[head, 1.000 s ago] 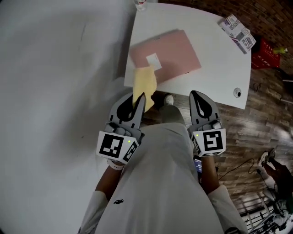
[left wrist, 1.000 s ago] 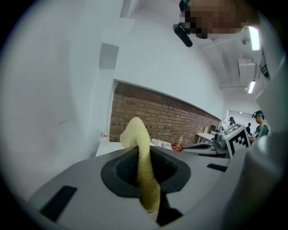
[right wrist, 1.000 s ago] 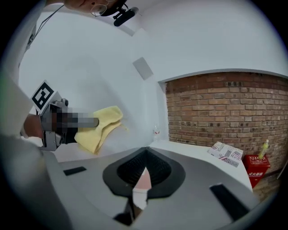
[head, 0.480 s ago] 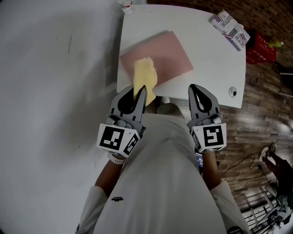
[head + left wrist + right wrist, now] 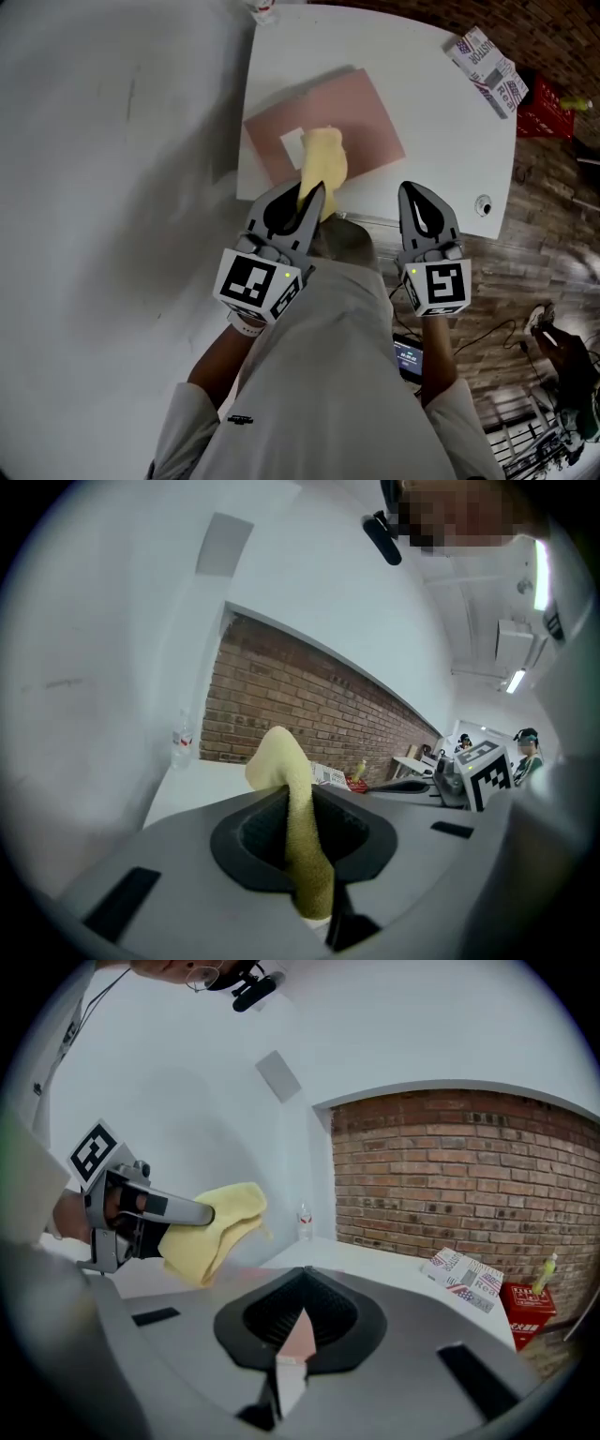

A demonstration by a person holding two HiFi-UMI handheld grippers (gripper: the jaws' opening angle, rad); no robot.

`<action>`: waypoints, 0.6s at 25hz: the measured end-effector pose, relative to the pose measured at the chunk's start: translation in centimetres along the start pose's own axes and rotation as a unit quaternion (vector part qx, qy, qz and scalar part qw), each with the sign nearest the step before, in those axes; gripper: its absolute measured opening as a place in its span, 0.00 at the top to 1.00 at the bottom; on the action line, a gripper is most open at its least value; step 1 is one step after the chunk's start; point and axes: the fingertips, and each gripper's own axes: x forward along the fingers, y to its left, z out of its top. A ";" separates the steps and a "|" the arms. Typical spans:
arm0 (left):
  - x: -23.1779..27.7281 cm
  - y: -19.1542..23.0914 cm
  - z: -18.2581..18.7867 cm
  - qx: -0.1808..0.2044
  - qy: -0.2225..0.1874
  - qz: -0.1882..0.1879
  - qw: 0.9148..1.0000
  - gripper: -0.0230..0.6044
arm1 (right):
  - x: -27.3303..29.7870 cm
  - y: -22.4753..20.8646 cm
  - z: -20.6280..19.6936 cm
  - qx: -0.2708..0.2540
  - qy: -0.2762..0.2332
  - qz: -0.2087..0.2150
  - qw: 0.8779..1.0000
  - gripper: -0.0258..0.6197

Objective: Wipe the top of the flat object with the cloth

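Observation:
A flat pink sheet with a small white label lies near the front left of the white table. My left gripper is shut on a yellow cloth, which hangs over the sheet's near edge just right of the label. In the left gripper view the cloth sticks up out of the shut left gripper. My right gripper is shut and holds nothing, off the table's front edge, right of the cloth. The right gripper view shows the cloth and my right gripper.
A striped printed packet lies at the table's far right corner. A clear bottle stands at the far left corner. A red crate sits on the wooden floor to the right. A white wall runs along the left.
The left gripper has carried the cloth to the right across the pink sheet's near part. The white label, covered half a second ago, shows again at the cloth's left.

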 end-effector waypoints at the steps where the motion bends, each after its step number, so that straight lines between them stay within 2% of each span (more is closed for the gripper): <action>1: 0.8 0.2 -0.4 0.000 0.004 -0.005 1.000 0.87 | 0.7 -0.5 -0.5 0.001 0.004 -0.004 1.000 0.95; 4: 3.0 0.6 -1.9 -0.002 0.022 -0.021 1.000 0.87 | 2.8 -1.9 -2.4 0.022 0.022 -0.014 0.999 0.95; 9: 6.9 0.8 -4.0 -0.003 0.048 -0.048 0.998 0.87 | 5.4 -4.0 -5.3 0.016 0.046 -0.042 0.998 0.95; 15: 10.5 1.0 -5.4 0.015 0.070 -0.083 0.994 0.87 | 8.2 -5.4 -9.5 0.033 0.078 -0.051 0.995 0.95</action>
